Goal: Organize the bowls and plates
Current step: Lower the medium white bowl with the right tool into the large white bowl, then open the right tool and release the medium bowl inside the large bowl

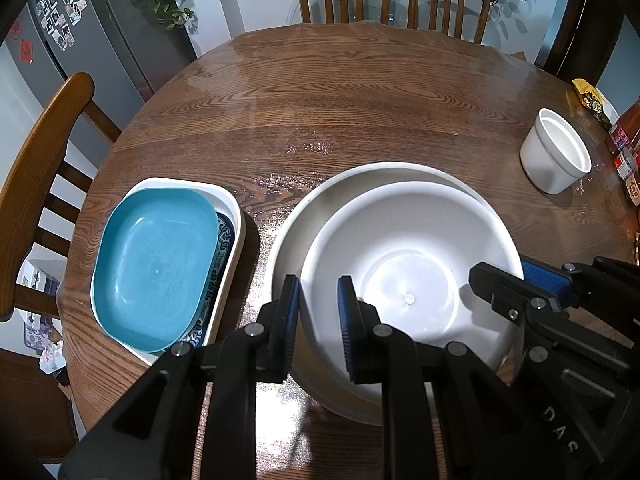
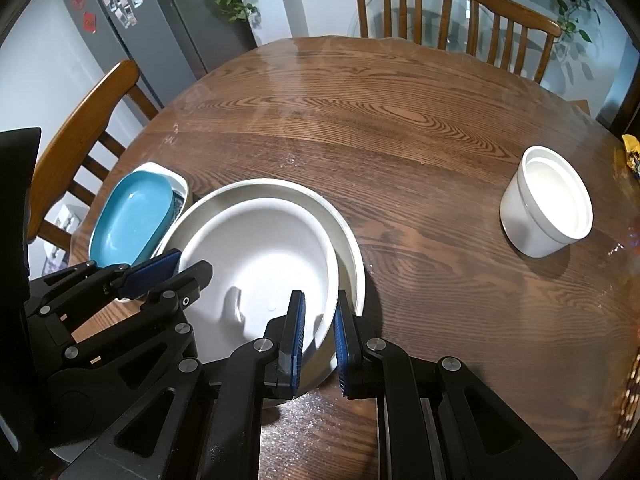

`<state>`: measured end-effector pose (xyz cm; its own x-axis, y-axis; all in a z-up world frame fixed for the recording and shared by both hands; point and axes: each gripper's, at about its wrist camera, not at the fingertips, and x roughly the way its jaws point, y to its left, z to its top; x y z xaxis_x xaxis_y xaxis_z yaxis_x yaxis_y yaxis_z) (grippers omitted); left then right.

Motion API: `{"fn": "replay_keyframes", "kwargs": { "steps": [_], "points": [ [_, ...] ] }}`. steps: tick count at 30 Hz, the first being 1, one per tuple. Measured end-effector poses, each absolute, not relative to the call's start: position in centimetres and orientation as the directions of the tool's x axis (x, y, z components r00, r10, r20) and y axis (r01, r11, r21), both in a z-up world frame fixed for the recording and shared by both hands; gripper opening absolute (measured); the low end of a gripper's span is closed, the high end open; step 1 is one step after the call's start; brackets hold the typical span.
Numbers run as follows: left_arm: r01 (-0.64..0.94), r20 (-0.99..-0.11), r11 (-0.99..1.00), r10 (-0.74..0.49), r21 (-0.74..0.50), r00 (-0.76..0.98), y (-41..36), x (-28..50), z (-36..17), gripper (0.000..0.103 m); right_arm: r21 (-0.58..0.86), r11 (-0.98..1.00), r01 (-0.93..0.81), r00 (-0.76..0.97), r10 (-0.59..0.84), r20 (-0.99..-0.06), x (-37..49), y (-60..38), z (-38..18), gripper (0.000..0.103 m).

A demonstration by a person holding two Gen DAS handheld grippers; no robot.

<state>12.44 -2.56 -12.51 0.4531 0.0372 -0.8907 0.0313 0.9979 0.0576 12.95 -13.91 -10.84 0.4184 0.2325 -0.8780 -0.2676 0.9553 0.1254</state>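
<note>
Between both grippers' pads: inner white bowl (image 1: 408,276) rim, opposite sides.

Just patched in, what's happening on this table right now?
Both grippers are clamped on the rim of the white bowl, which sits nested inside a larger white dish on the round wooden table. The left hand-held gripper pinches its left rim, the right hand-held gripper the opposite side. To the left, a blue dish is stacked in a white tray over a patterned plate. A white cup stands alone to the right, not yet collected.
</note>
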Motion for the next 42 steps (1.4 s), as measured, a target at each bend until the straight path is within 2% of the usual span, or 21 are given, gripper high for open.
{"fn": "replay_keyframes", "kwargs": {
  "steps": [42],
  "points": [
    [0.012,-0.878,0.998,0.045,0.057,0.477,-2.36,11.82,-11.61,0.018,0.071,0.966,-0.248,0.462,0.182,-0.868,12.19,-13.54,-9.97,0.015]
  ]
}}
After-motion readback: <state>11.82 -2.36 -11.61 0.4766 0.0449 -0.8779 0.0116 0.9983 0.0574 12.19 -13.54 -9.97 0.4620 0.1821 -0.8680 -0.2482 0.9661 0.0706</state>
